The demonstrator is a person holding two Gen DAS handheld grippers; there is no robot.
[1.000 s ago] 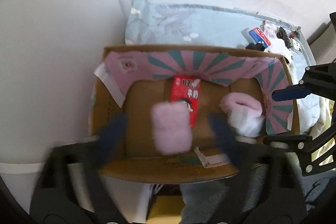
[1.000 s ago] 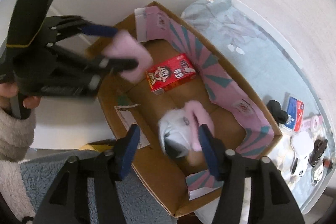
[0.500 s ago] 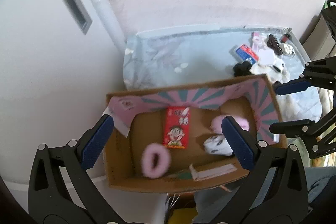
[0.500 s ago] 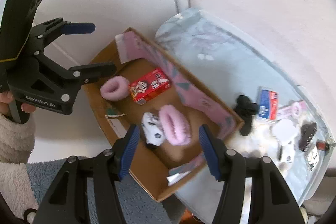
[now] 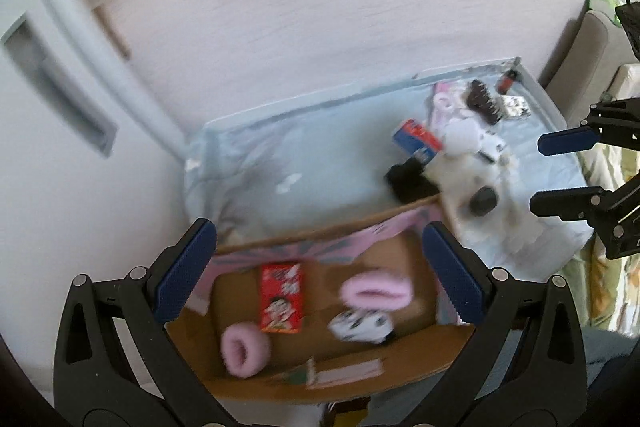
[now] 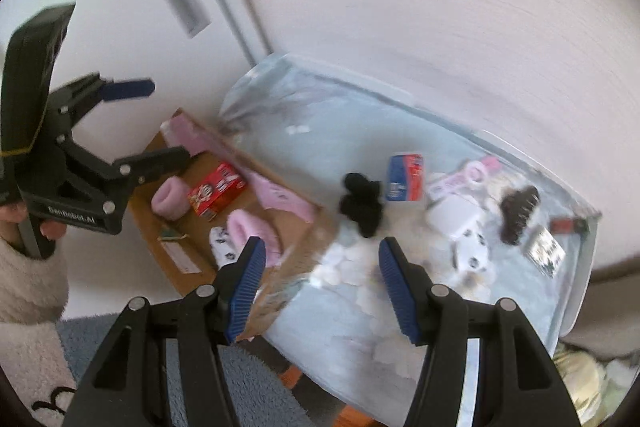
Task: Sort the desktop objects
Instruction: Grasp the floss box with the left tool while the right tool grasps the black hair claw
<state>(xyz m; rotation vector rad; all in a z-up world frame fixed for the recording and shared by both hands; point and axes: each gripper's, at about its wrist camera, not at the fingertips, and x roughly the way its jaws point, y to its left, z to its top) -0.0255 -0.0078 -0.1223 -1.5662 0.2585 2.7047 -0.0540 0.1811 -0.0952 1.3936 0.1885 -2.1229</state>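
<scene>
box: open brown cardboard box [image 5: 248, 383] with pink-and-teal printed flaps, lower centre of left wrist view, long axis left-right there; in right wrist view [image 6: 176, 263] it runs diagonally from upper left to lower centre
red carton: small red printed drink carton [image 5: 281, 295] lying flat on box floor, long axis top-to-bottom of frame; pictured face at its lower end; angled in right wrist view [image 6: 216, 190]
pink rings: fluffy pink fabric ring [image 5: 243, 349] lower left in box, just beside carton's lower corner; second fluffy pink ring [image 5: 377, 291] right of carton, long axis left-right
white piece: white fabric item with black spots [image 5: 360, 325] just below second ring, touching it
left gripper: left gripper [image 5: 316, 271] jaws wide apart, nothing between pads, above the box
right gripper: right gripper [image 6: 322, 283] jaws partly open, empty, over the box's near corner and table edge
surface: table under pale blue floral cloth [image 6: 320, 131], box at its left end
room: pale wall behind, white door [image 6: 120, 7] with recessed handle, upper left
table clutter: black fuzzy item [image 6: 362, 203] near box corner; blue-and-red card pack [image 6: 405, 171] just right of it; dark brown claw hair clip [image 6: 520, 213] further right; small white items blurred
person: cream fleece sleeve [image 6: 28, 291] at left edge, hand on left gripper handle
obstruction: box's raised pink flap stands between box contents and table clutter
</scene>
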